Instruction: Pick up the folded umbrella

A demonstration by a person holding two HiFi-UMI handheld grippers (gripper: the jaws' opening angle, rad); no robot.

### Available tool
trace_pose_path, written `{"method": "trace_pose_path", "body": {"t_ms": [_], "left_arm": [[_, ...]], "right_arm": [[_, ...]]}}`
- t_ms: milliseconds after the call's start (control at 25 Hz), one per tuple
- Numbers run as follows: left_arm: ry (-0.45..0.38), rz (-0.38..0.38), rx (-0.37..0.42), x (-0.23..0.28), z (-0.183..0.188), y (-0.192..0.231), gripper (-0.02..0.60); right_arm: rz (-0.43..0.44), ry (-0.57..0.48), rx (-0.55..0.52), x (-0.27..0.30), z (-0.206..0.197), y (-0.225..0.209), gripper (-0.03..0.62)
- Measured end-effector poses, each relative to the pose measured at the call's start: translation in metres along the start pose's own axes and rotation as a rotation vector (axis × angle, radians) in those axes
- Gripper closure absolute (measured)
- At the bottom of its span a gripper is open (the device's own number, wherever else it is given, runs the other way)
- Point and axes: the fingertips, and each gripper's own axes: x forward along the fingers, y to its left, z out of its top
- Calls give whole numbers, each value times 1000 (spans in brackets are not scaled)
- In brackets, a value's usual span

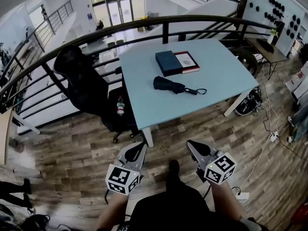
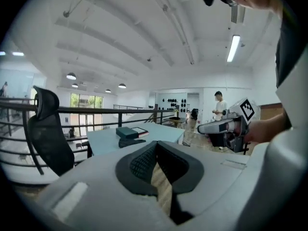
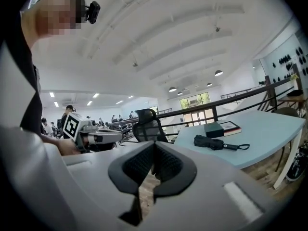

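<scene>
The folded black umbrella lies on the light blue table, its handle and wrist strap pointing right. It also shows in the left gripper view, umbrella, and in the right gripper view, umbrella. Both grippers hang low over the wooden floor, well short of the table's near edge. My left gripper is shut with nothing between its pads. My right gripper is likewise shut and empty, its pads touching.
A dark box and a red-edged book lie behind the umbrella. A black office chair stands left of the table, and a curved black railing runs behind it. Cables and a bag sit by the table's right leg.
</scene>
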Motion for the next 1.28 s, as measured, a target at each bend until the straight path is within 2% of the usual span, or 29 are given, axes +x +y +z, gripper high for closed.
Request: {"method": "trace_pose_path", "body": {"t_ms": [40, 200, 320, 480, 600, 720, 880, 1040, 1160, 1280], "left_arm": [[-7, 4, 14, 14, 8, 7, 574], [21, -32, -47, 78, 28, 29, 572], [31, -26, -27, 121, 46, 44, 572], [2, -46, -85, 162, 71, 53, 574], [24, -11, -36, 184, 79, 57, 574], [71, -3, 40, 202, 83, 56, 574], [73, -108, 52, 222, 86, 55, 574], [72, -122, 17, 242, 86, 86, 574], [88, -129, 15, 258, 81, 113, 574], [147, -183, 90, 270, 64, 131, 574]], "right_arm": [[12, 1, -1, 13, 6, -14, 594], [59, 8, -15, 58, 34, -71, 594], [82, 3, -20, 87, 59, -113, 594], [121, -1, -30, 111, 80, -149, 594], [130, 0, -26, 118, 88, -165, 594], [122, 0, 4, 123, 87, -177, 594], [101, 18, 18, 133, 82, -190, 594], [67, 31, 4, 149, 85, -200, 594], [9, 42, 15, 163, 88, -213, 594], [-45, 47, 58, 180, 87, -223, 594]]}}
